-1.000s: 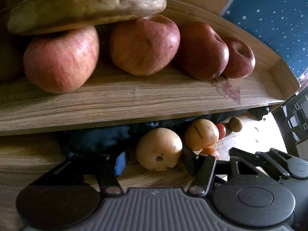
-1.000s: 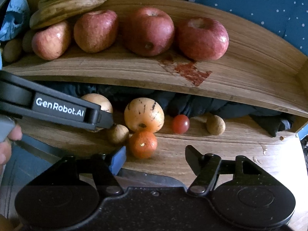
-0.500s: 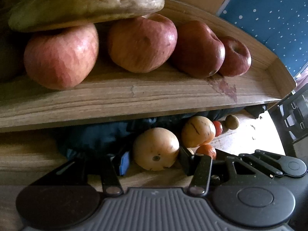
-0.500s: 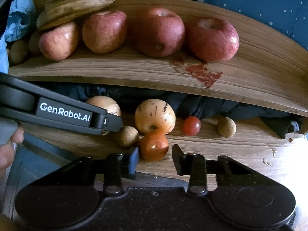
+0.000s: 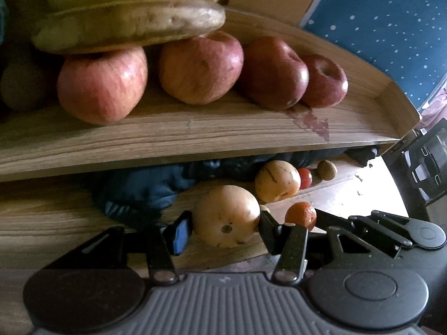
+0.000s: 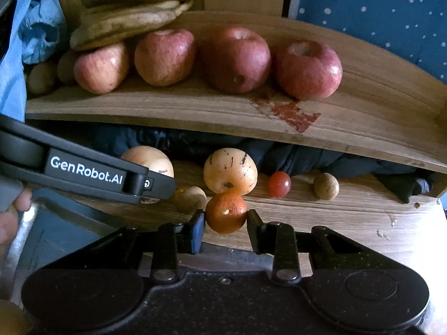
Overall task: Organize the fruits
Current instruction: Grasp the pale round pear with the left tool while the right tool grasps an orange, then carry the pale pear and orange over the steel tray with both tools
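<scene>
Right gripper [image 6: 226, 219]: jaws have just closed onto the orange [image 6: 226, 213], near the lower shelf's [image 6: 349, 215] front edge. Left gripper [image 5: 225, 224]: pads clamp a pale apple [image 5: 226, 216] there. Four red apples [image 6: 237, 58] line the upper shelf [image 6: 363, 122] beyond.

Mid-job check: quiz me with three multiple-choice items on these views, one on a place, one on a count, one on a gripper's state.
1. The yellow fruit between the left hand-held gripper's fingers lies on: A the upper shelf; B the lower shelf; C a plate.
2. Red apples on the upper shelf: A two; B four; C six.
3. The right hand-held gripper is: A wide open; B shut on nothing; C shut on the orange.
B, it rests on the board under the apples. B, four stand in a row. C, its jaws have just been closing and both pads press the orange.
</scene>
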